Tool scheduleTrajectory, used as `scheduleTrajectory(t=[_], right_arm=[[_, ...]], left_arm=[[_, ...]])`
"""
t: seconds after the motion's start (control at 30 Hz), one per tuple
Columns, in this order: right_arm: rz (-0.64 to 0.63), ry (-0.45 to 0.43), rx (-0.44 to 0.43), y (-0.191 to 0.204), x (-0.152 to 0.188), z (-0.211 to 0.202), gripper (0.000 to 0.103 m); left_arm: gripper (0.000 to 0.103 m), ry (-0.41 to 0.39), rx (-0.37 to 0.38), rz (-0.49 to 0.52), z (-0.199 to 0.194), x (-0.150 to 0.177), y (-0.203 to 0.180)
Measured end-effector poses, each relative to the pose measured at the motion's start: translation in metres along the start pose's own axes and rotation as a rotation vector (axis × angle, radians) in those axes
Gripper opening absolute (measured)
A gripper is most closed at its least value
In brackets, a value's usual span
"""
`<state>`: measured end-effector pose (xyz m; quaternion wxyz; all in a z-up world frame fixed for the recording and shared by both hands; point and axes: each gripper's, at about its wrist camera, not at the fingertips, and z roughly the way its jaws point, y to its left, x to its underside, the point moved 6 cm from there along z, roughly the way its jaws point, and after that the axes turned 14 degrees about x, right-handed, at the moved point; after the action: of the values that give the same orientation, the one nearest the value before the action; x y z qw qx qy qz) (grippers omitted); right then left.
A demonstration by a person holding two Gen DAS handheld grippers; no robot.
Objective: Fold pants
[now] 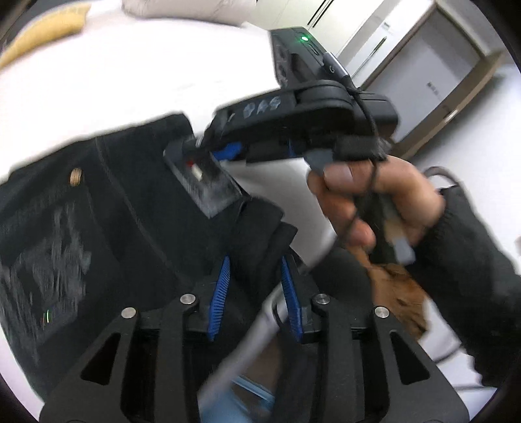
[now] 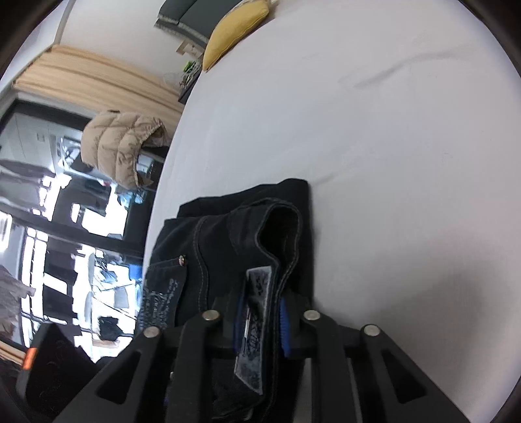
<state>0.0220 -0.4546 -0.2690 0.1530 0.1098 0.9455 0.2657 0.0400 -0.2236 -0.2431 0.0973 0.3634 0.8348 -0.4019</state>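
Observation:
The black pants point(image 1: 107, 208) lie on a white bed point(image 1: 136, 81), with a brass rivet and a printed back pocket showing. My left gripper point(image 1: 255, 270) is shut on a bunched edge of the pants between its blue pads. My right gripper point(image 2: 260, 309) is shut on the waistband with its grey label point(image 2: 257, 312); the folded pants point(image 2: 234, 234) stretch ahead of it. In the left wrist view the right gripper point(image 1: 211, 159) shows at centre, held by a hand point(image 1: 374, 198), clamping that label.
A yellow pillow point(image 2: 237, 29) and a white pillow point(image 1: 195, 9) lie at the bed's far end. A beige puffer jacket point(image 2: 123, 146) hangs beyond the bed's left edge. A wardrobe point(image 1: 439, 75) stands to the right.

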Motion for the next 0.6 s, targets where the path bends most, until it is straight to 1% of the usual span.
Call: scheduleTrajectory(t=[0.03, 0.1, 0.13, 0.2, 0.27, 0.3, 0.33, 0.4, 0.47, 0.5, 0.53, 0.57, 0.6], right_arm=[[0.012, -0.010, 0.006, -0.002, -0.001, -0.005, 0.027], [0.040, -0.063, 0.044, -0.009, -0.004, -0.024, 0.031], [0.052, -0.083, 0.045, -0.011, -0.005, -0.032, 0.031], [0.058, -0.118, -0.011, -0.002, -0.005, -0.051, 0.030], [0.016, -0.130, -0.073, 0.020, -0.002, -0.059, 0.027], [-0.014, -0.115, -0.091, 0.033, 0.003, -0.057, 0.025], [-0.043, -0.091, -0.089, 0.045, 0.009, -0.050, 0.024], [-0.075, -0.050, -0.056, 0.055, 0.017, -0.033, 0.024], [-0.052, -0.006, -0.029, 0.053, 0.021, -0.013, 0.024], [-0.022, 0.023, 0.002, 0.046, 0.024, -0.001, 0.017], [-0.004, 0.041, 0.043, 0.039, 0.027, 0.008, 0.009], [0.003, 0.046, 0.058, 0.036, 0.028, 0.012, 0.000], [0.018, 0.044, 0.049, 0.034, 0.030, 0.013, 0.000]], left_arm=[[0.031, -0.007, 0.009, -0.006, -0.007, 0.004, 0.000], [0.031, -0.034, 0.025, -0.017, -0.030, 0.010, 0.003], [0.031, -0.060, 0.022, -0.021, -0.043, 0.010, 0.007], [0.031, -0.114, -0.006, -0.037, -0.064, 0.004, 0.023], [0.031, -0.173, -0.041, -0.075, -0.080, -0.010, 0.051], [0.031, -0.199, -0.043, -0.093, -0.085, -0.016, 0.064], [0.031, -0.215, -0.043, -0.114, -0.086, -0.025, 0.080], [0.031, -0.213, -0.094, -0.139, -0.080, -0.038, 0.112], [0.030, -0.179, -0.101, -0.181, -0.065, -0.045, 0.141], [0.029, -0.173, -0.110, -0.200, -0.058, -0.044, 0.154], [0.029, -0.169, -0.099, -0.215, -0.058, -0.047, 0.163], [0.028, -0.171, -0.094, -0.217, -0.061, -0.047, 0.162], [0.028, -0.180, -0.097, -0.201, -0.063, -0.044, 0.157]])
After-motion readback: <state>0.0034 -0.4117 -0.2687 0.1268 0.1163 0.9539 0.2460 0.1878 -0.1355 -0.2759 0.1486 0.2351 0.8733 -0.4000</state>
